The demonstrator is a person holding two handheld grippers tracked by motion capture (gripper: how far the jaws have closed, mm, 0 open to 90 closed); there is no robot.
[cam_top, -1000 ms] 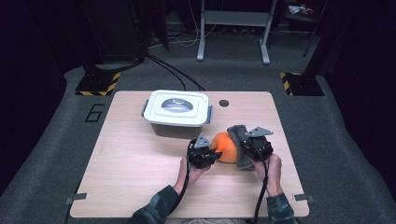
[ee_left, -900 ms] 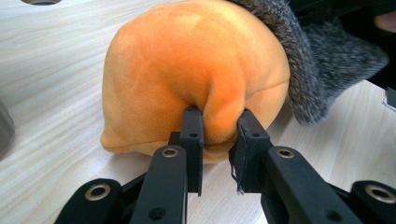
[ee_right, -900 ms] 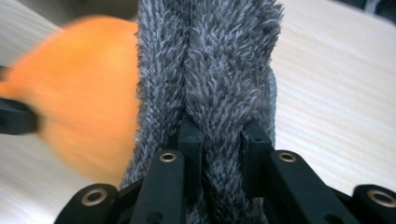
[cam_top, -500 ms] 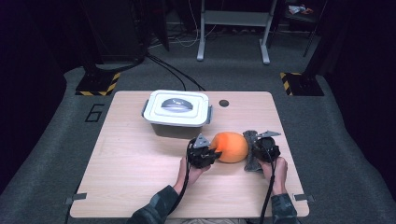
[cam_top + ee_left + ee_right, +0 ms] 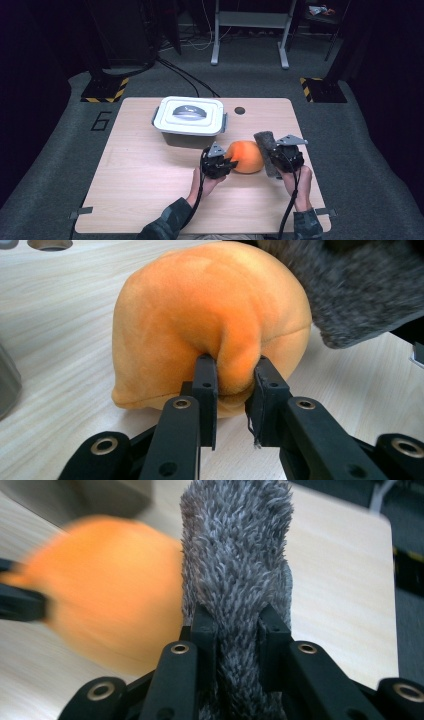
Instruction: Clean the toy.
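Right gripper (image 5: 278, 150) shifted; lidded container (image 5: 189, 121) closed.

Black hand-held gripper (image 5: 231, 163) jaws, brass rivets, camouflage sleeves (image 5: 167, 222).

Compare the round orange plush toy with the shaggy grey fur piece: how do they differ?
The round orange plush toy is smooth, ball-shaped and rests on the table; the shaggy grey fur piece is long-haired, narrow and elongated. The left claw pinches a fold of the toy; the right claw clamps the fur. Both are soft.
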